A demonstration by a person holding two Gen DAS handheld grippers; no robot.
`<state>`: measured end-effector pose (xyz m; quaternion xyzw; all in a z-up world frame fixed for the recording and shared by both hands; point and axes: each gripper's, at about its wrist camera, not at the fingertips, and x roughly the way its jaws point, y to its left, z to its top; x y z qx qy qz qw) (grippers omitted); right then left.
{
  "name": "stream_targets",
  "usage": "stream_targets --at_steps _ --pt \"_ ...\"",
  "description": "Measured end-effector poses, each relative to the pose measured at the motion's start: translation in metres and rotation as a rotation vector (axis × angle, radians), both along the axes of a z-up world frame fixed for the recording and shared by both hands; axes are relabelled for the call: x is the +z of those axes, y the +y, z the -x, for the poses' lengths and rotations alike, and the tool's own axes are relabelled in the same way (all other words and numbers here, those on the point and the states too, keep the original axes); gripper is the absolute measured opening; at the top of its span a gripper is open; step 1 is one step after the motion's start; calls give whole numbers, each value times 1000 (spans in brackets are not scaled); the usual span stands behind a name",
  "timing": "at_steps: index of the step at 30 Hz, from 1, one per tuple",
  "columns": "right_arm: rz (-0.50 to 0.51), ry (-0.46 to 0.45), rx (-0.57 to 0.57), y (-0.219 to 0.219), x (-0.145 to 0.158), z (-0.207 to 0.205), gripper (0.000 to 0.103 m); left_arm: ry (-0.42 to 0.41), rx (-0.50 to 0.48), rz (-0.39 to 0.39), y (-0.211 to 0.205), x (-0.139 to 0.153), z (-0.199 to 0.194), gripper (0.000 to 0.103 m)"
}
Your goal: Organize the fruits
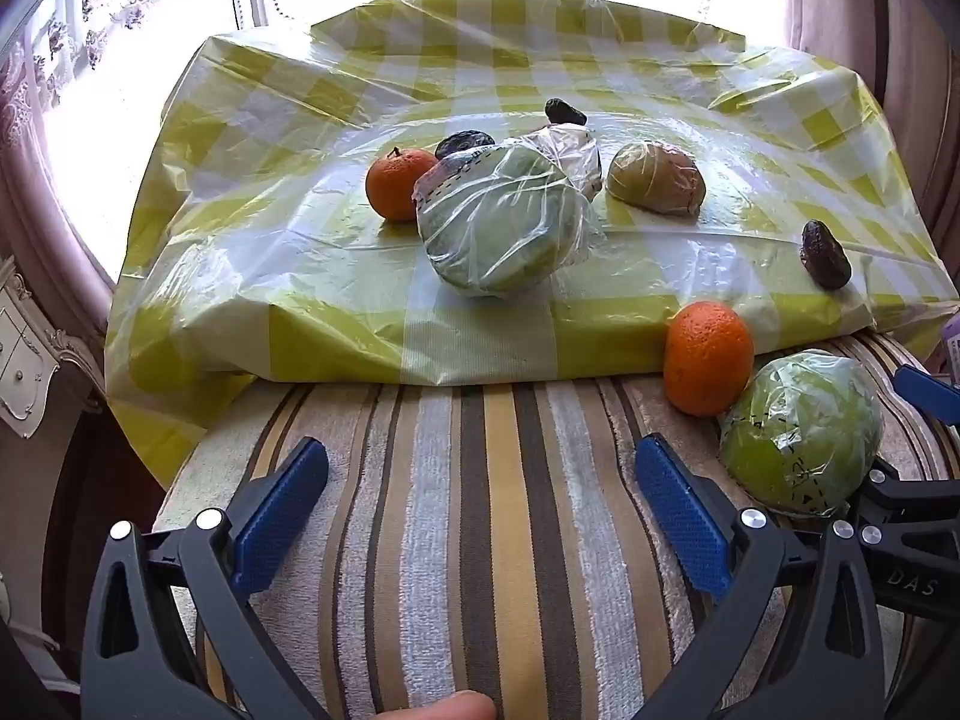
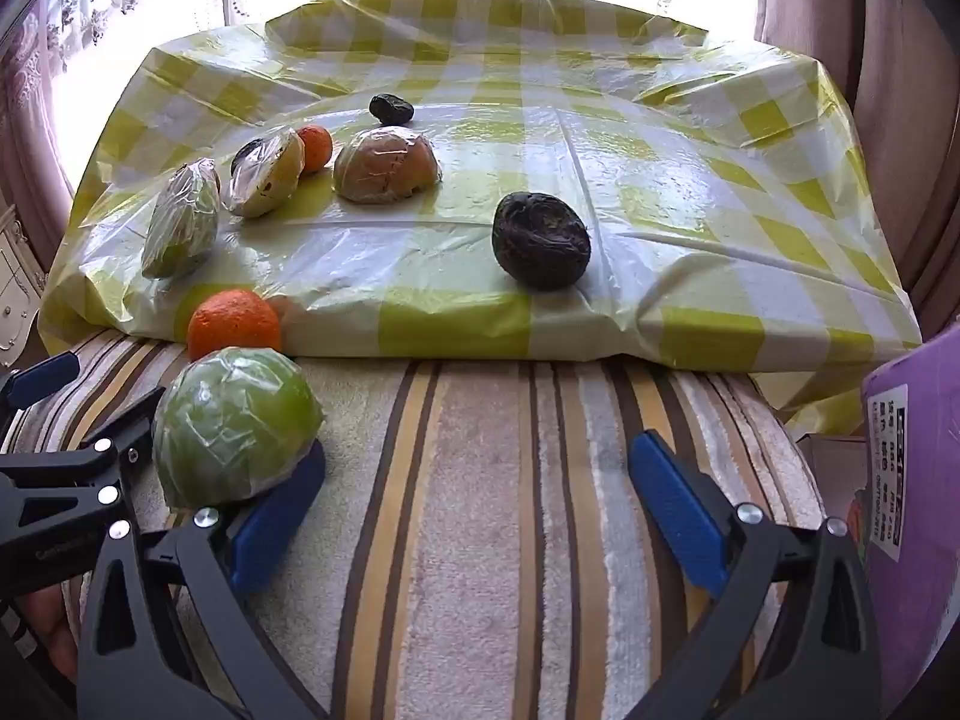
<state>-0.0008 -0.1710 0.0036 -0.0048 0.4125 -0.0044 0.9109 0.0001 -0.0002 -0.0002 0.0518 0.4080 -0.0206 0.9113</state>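
Observation:
Several fruits lie on a yellow-checked plastic sheet (image 1: 336, 312): a wrapped green half fruit (image 1: 501, 222), an orange (image 1: 399, 183), a wrapped brownish half (image 1: 655, 179), a wrapped pale piece (image 1: 570, 150) and dark wrinkled fruits (image 1: 826, 263), (image 1: 565, 112). On the striped towel (image 1: 480, 510) lie a second orange (image 1: 708, 358) and a wrapped green half (image 1: 801, 432). My left gripper (image 1: 480, 516) is open and empty over the towel. My right gripper (image 2: 480, 510) is open and empty; the green half (image 2: 237, 423) rests against its left finger (image 2: 276, 516).
A purple box (image 2: 912, 480) stands at the right edge in the right wrist view. Curtains and a bright window lie behind the sheet. A white carved cabinet (image 1: 24, 360) stands at the left. The two grippers sit side by side near the green half.

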Motion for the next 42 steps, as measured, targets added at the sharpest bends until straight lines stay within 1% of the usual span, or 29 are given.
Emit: stream_targets --at_steps 1,42 --pt "12 25 0 0 -1 -1 102 7 0 -3 0 0 0 99" --pt "4 18 -1 0 -1 0 102 4 1 11 2 1 -1 99"
